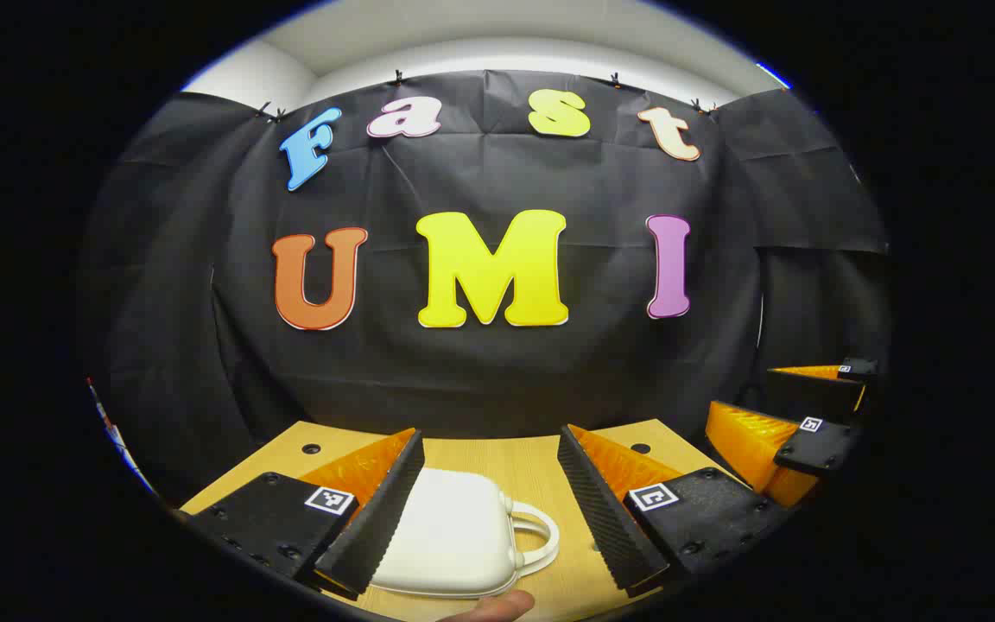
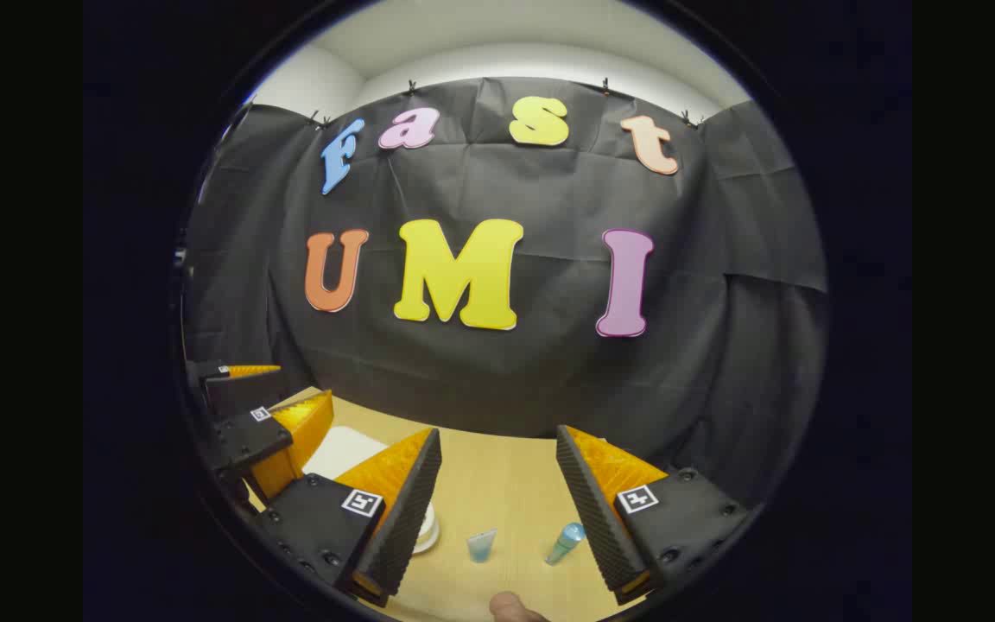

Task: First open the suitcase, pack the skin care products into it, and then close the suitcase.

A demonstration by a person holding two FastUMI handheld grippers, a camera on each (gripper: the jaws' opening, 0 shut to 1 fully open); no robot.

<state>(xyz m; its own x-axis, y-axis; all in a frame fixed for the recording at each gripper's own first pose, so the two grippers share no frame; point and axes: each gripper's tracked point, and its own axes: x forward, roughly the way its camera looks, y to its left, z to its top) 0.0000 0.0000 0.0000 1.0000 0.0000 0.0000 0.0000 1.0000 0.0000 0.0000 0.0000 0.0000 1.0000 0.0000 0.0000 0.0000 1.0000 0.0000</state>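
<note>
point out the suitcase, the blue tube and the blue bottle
suitcase [image 1: 450, 531], left gripper view, middle of its closed white lid
blue tube [image 2: 481, 546], right gripper view, middle of its body
blue bottle [image 2: 566, 542], right gripper view, middle of its tilted body

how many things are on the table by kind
suitcase, white, closed, lying flat: 1
skin care products: 3 (a white jar partly behind a finger of the right tool, a small blue tube, a blue bottle lying on its side)
total: 4

Both the right tool and the left tool are open above the table.
</note>
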